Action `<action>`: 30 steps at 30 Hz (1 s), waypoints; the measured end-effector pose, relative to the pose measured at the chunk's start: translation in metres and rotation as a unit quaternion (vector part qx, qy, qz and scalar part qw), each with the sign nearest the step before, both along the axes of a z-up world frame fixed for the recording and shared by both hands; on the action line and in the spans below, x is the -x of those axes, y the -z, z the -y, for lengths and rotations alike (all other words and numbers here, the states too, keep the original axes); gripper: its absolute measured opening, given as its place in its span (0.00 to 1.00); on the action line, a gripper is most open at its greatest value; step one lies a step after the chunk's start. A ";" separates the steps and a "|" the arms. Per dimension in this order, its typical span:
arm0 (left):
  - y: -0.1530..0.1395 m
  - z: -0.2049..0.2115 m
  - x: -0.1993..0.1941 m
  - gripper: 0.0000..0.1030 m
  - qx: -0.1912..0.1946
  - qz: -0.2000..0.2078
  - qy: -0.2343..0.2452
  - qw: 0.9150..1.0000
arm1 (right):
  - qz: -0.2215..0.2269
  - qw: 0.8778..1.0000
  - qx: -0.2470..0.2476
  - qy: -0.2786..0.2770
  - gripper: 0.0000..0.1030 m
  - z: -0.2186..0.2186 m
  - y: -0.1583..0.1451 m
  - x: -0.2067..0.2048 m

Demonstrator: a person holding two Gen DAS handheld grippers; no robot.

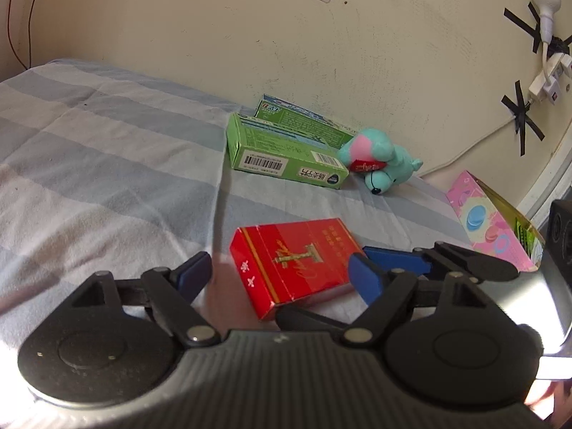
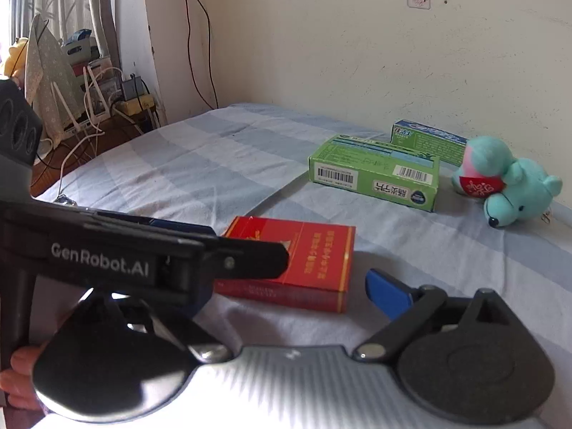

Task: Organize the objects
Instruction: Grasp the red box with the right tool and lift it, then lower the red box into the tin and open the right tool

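A red cigarette box (image 1: 295, 262) lies flat on the striped bed sheet (image 1: 107, 164). My left gripper (image 1: 279, 271) is open, its blue fingers either side of the red box near end. My right gripper (image 2: 286, 282) is open too, with the red box (image 2: 304, 264) between its fingers; the left gripper's body (image 2: 143, 257) crosses in front and hides its left finger. Further back lie a green box (image 1: 282, 153) (image 2: 375, 173), a second green box (image 1: 304, 114) (image 2: 425, 139) behind it, and a teal plush toy (image 1: 379, 161) (image 2: 500, 178).
A pink carton (image 1: 489, 221) lies at the right of the bed near the wall. The wall (image 1: 321, 53) runs close behind the boxes, with taped cables and a power strip (image 1: 543, 82). Beyond the bed's far left edge is a cluttered corner with cables (image 2: 96, 103).
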State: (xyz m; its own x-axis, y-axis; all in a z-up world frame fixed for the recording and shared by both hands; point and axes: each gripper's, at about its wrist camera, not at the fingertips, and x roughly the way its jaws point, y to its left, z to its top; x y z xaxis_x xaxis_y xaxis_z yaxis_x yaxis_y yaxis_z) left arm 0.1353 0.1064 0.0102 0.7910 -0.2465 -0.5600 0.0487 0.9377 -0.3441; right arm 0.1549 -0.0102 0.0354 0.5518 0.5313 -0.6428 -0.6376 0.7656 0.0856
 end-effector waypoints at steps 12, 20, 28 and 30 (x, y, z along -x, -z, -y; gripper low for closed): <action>-0.002 0.065 0.025 0.61 -0.007 -0.012 0.098 0.995 | 0.020 0.998 0.026 0.059 0.74 0.069 -0.002 0.054; -0.004 0.177 0.058 0.62 -0.035 -0.005 0.256 0.966 | 0.024 0.984 0.017 0.176 0.76 0.184 -0.005 0.124; -0.009 0.278 0.075 0.62 -0.073 0.012 0.353 0.933 | 0.042 0.956 -0.009 0.289 0.76 0.271 -0.010 0.174; -0.017 0.291 0.077 0.62 -0.079 0.025 0.364 0.928 | 0.062 0.950 -0.009 0.306 0.76 0.285 -0.017 0.180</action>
State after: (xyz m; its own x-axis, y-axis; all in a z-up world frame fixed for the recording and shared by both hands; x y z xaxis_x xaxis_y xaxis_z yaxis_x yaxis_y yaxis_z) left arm 0.0581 -0.1845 0.0271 0.4730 -0.6439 -0.6014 0.7015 0.6882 -0.1851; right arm -0.0250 -0.2950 0.0524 0.8324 0.0961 -0.5458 -0.0789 0.9954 0.0550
